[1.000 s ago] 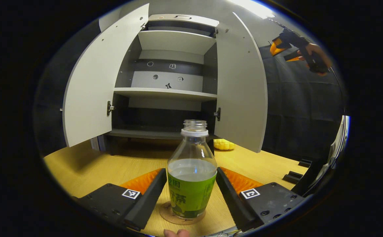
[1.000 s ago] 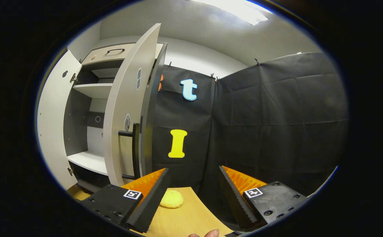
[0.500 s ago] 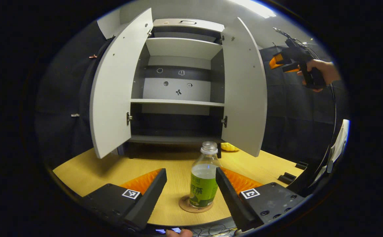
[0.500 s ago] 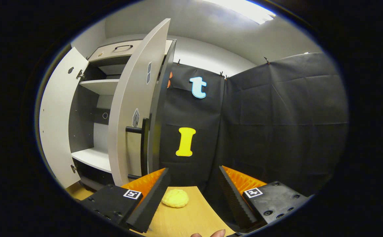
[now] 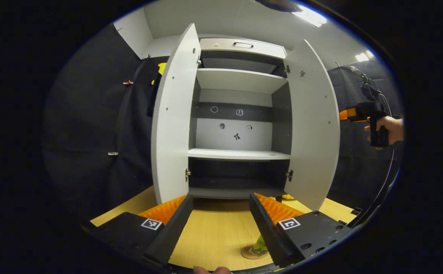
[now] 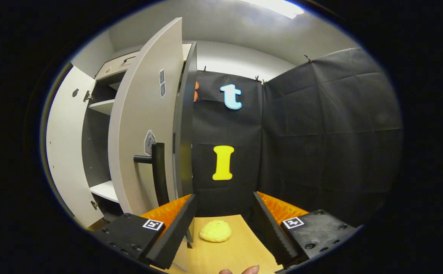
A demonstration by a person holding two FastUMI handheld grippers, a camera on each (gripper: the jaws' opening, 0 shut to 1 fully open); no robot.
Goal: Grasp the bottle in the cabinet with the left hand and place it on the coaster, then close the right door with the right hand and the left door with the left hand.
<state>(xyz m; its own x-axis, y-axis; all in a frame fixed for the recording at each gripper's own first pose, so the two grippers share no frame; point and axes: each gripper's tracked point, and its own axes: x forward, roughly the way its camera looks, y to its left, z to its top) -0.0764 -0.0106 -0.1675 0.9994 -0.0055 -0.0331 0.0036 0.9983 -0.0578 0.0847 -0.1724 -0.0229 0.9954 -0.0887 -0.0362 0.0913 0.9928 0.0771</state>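
My left gripper (image 5: pixel 218 215) is open, held back above the wooden table (image 5: pixel 214 236), facing the open cabinet (image 5: pixel 238 125). The green-labelled bottle (image 5: pixel 259 246) stands on the round coaster (image 5: pixel 250 254), mostly hidden behind my right finger. Both cabinet doors stand open: the left door (image 5: pixel 172 125) and the right door (image 5: pixel 314 129). In the left gripper view the right gripper (image 5: pixel 352 114) is held in a hand beyond the right door. In the right gripper view my right gripper (image 6: pixel 223 217) is open, just beside the right door's outer face (image 6: pixel 141 125) and its black handle (image 6: pixel 156 171).
A yellow object (image 6: pixel 215 231) lies on the table next to the cabinet's right side. The cabinet has bare shelves (image 5: pixel 238 154) and a drawer at the top. Black cloth walls surround the booth. Cables hang at the right in the left gripper view.
My left gripper has pulled back and risen away from the bottle, which stays on the coaster. The right gripper has come down and closer to the right door's handle.
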